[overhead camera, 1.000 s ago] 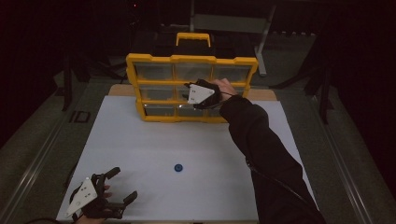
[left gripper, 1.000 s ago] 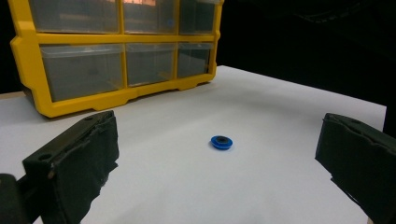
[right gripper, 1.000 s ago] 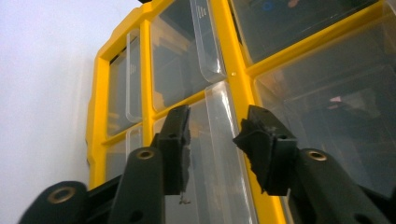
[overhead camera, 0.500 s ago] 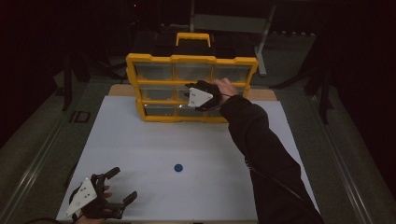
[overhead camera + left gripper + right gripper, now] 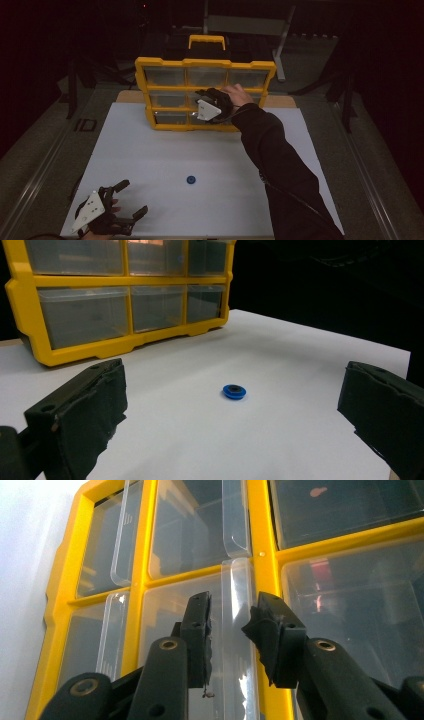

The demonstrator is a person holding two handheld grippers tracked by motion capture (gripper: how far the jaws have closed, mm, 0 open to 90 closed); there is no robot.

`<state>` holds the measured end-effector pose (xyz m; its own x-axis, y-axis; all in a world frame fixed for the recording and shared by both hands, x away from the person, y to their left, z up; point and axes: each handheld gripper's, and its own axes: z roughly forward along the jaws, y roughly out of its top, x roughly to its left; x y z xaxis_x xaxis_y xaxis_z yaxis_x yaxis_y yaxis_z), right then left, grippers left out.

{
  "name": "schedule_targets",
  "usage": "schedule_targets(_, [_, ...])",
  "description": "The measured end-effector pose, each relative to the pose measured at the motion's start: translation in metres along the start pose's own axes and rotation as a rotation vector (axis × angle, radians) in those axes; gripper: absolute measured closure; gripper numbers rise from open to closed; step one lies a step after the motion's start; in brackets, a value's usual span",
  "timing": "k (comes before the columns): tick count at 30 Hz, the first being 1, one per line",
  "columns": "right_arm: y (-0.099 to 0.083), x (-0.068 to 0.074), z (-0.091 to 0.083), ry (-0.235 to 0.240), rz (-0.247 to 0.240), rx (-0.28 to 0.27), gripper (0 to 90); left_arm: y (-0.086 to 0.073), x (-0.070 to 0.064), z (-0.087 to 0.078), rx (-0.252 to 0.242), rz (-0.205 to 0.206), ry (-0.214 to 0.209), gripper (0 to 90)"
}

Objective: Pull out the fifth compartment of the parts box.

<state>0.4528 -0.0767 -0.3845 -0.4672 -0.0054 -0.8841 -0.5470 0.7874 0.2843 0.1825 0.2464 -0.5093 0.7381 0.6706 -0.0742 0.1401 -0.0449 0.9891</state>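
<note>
A yellow drawer cabinet (image 5: 205, 64) with clear drawers stands upright at the back of the white table top (image 5: 215, 150). My right gripper (image 5: 203, 95) is against its middle drawer. In the right gripper view my right gripper (image 5: 232, 615) is open, its jaws on either side of the clear drawer handle (image 5: 235, 585); a thin gap shows at the left pad. A small blue disc (image 5: 190, 179) lies flat on the table, apart from both grippers. My left gripper (image 5: 134, 197) rests wide open at the near left corner and faces the blue disc (image 5: 234, 391), with nothing between its jaws.
The cabinet (image 5: 125, 342) has a carry handle (image 5: 206, 39) on top and sits on a brown board (image 5: 280, 101). Dark floor and metal stands surround the table. The person's right sleeve (image 5: 280, 170) stretches across the right half of the table.
The right gripper has shifted slightly down and left along the cabinet front. The left gripper and the blue disc have not moved.
</note>
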Motion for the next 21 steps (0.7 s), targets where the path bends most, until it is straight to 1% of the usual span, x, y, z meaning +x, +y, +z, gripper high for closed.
schedule_targets(1, [0.0003, 0.0005, 0.0011, 0.004, 0.006, 0.008, 68.7, 0.0, 0.0, 0.0, 0.001, 0.001, 0.0, 0.0])
schedule_targets(3, [0.0002, 0.0028, 0.0027, -0.006, -0.003, 0.012, 69.6, 0.0, 0.0, -0.0001, 0.001, 0.0, -0.002, 0.0])
schedule_targets(4, [0.0002, 0.0027, 0.0027, -0.011, 0.004, 0.012, 71.5, 0.0, 0.0, -0.0001, 0.0, 0.0, -0.002, 0.0])
schedule_targets(6, [0.0002, 0.0012, 0.0026, -0.013, 0.039, 0.007, 74.0, -0.0001, 0.0001, -0.0001, 0.001, 0.001, -0.002, 0.0])
schedule_targets(10, [0.0003, -0.0013, 0.0023, 0.005, 0.032, 0.008, 74.7, 0.0, 0.0001, -0.0001, -0.001, -0.002, -0.003, 0.0])
schedule_targets(14, [0.001, -0.0045, 0.0015, 0.032, 0.043, 0.009, 74.8, -0.0006, 0.0002, 0.0004, 0.003, -0.005, -0.002, 0.0])
schedule_targets(17, [0.0011, -0.0062, 0.001, 0.043, 0.049, 0.01, 74.9, -0.0003, 0.0002, 0.0001, 0.002, -0.003, -0.002, 0.0])
schedule_targets(21, [0.0025, -0.0072, -0.0013, 0.061, 0.046, 0.011, 75.0, -0.0002, 0.0005, -0.0001, 0.003, -0.003, -0.001, 0.0])
